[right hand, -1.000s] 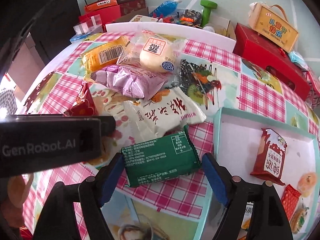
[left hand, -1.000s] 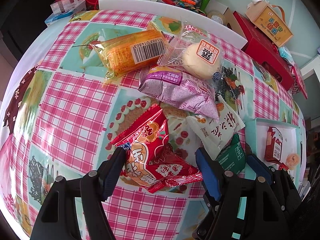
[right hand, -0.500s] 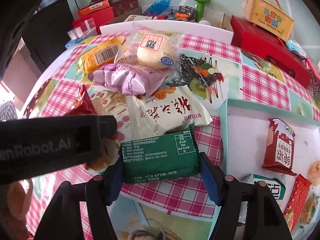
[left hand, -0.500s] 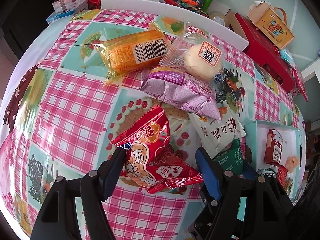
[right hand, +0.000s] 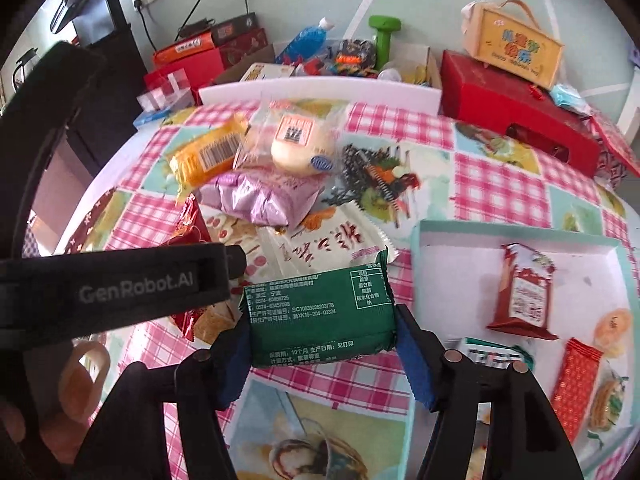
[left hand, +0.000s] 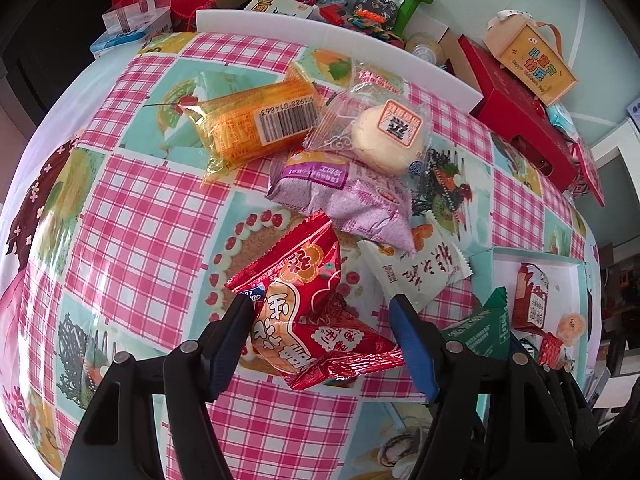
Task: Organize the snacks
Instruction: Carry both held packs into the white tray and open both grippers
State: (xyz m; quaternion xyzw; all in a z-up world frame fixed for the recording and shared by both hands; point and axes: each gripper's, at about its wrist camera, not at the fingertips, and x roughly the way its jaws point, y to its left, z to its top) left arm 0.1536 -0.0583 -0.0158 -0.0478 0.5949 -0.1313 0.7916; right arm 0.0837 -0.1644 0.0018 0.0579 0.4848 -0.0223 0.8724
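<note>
My right gripper (right hand: pixel 320 344) is shut on a green snack packet (right hand: pixel 320 316) and holds it lifted above the tablecloth, just left of the white tray (right hand: pixel 452 248). The packet also shows in the left wrist view (left hand: pixel 480 328). My left gripper (left hand: pixel 320 332) is open with its fingers either side of a red snack bag (left hand: pixel 312 320) lying on the table. Behind it lie a white packet (left hand: pixel 420 276), a purple bag (left hand: pixel 352 196), a round bun in clear wrap (left hand: pixel 388 136) and an orange packet (left hand: pixel 260 124).
The tray holds a red-and-white packet (right hand: pixel 524 292), a red packet (right hand: pixel 576 384), a white-green packet (right hand: pixel 492 356) and small round snacks (right hand: pixel 612 324). A red box (right hand: pixel 516 108), a yellow gift box (right hand: pixel 516 48), a green dumbbell (right hand: pixel 382 36) and clutter stand beyond the table's far edge.
My right gripper has closed on the green packet and lifted it off the table. My left gripper has stayed open around the red bag, nearly still.
</note>
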